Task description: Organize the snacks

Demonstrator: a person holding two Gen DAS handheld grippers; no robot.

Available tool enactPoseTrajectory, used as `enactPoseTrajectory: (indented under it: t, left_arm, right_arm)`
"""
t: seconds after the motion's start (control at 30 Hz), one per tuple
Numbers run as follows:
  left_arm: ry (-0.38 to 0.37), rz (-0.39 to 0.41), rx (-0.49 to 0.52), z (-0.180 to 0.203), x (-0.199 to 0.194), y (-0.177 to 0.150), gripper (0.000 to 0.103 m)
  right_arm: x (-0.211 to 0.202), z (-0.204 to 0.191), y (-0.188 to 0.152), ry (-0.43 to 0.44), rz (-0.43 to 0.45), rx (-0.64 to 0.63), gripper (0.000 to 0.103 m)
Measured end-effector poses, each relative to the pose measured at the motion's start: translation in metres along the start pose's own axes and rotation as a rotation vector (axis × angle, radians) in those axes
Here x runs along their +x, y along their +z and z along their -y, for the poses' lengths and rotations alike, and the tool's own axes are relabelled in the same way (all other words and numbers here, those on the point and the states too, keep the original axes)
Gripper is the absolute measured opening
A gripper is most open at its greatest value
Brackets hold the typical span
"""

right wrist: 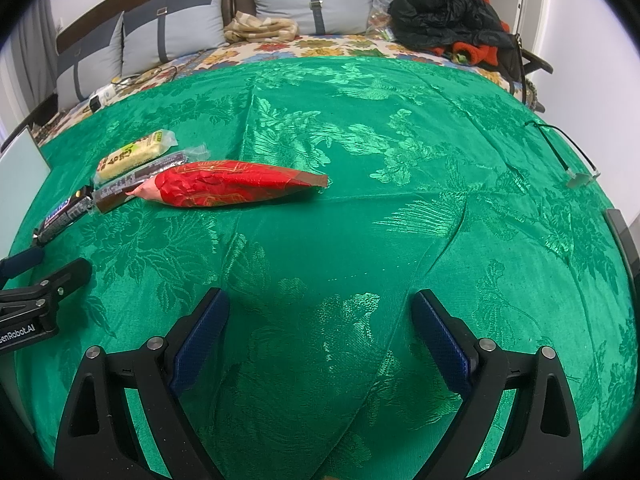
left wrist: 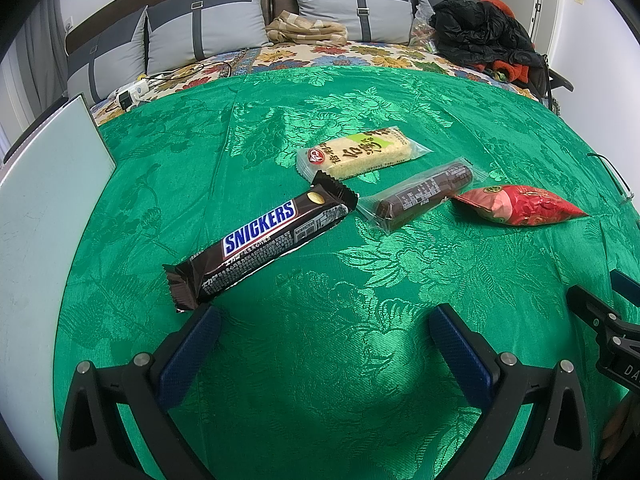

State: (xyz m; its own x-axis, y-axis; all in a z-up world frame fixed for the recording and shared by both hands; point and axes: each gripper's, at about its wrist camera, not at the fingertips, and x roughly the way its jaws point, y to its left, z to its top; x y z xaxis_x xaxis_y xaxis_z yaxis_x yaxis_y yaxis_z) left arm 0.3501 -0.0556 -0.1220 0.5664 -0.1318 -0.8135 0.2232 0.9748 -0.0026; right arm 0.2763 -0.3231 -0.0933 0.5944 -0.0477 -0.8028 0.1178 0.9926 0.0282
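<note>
Left wrist view: left gripper (left wrist: pixel 324 322) fingers spread, empty, near brown Snickers bar (left wrist: pixel 260 240); right gripper (right wrist: pixel 320 308) likewise spread, empty, over green brocade bedspread (right wrist: pixel 400 240).

Both views are bright and evenly lit, sharp throughout. The shiny green cloth (left wrist: pixel 280 120) throws pale sheen patches. Soft shadows pool near the fingers (right wrist: pixel 200 332). Heavy fisheye bending curves the edges, with dark vignetted corners.

Two black hand-held grippers with blue-padded fingers hover side by side, low and angled forward. The left gripper (left wrist: pixel 324 312) has its jaws spread wide, gripping nothing; the right gripper (right wrist: pixel 320 296), just beside it, is likewise agape and empty.
</note>
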Motion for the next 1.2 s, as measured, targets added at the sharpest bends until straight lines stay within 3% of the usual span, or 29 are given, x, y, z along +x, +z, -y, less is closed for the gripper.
enactPoseTrajectory:
  t: [0.4,0.6,0.83,1.07,1.2]
  left_arm:
    - [-0.001,0.000,-0.002,0.000,-0.001,0.000,0.103]
    - [-0.052,-0.136,0.090,-0.003,-0.020,-0.024,0.103]
    - [-0.021,-0.044,0.044,-0.007,-0.044,-0.062,0.103]
    - [-0.024,-0.032,0.037,-0.008,-0.047,-0.068,0.103]
    - [-0.021,-0.030,0.034,-0.007,-0.046,-0.066,0.103]
  right_arm:
    - [0.000,0.000,0.000,0.001,0.000,0.000,0.096]
    - [0.000,0.000,0.001,0.001,0.000,0.000,0.096]
    - [0.000,0.001,0.001,0.002,0.000,0.001,0.096]
    - [0.002,-0.002,0.000,0.010,-0.001,-0.013,0.095]
    - [-0.012,0.004,-0.013,0.028,-0.060,-0.029,0.094]
